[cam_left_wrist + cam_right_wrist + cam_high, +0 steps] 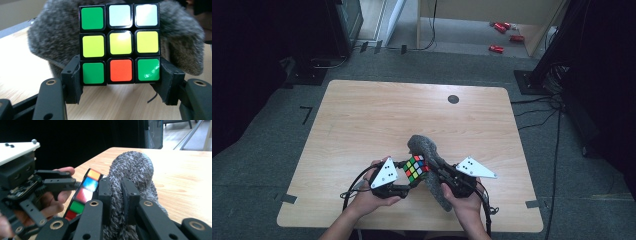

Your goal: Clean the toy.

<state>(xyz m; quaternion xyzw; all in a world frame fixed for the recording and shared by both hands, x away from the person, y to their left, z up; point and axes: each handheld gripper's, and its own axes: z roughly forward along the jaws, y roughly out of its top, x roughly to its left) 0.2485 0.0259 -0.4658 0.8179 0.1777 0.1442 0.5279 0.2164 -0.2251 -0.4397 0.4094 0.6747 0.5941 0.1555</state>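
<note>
A puzzle cube (120,43) with black edges shows a face of green, white and white above three yellows, then green, orange, green. Behind it lies a mottled grey fuzzy cloth (53,37) on a pale wood-grain table (362,120), between black grippers.

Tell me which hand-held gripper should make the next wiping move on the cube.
Probably the right hand-held gripper: it is shut on the grey fuzzy cloth, which lies against the multicoloured puzzle cube. The left hand-held gripper clamps that cube, steadying it.
</note>
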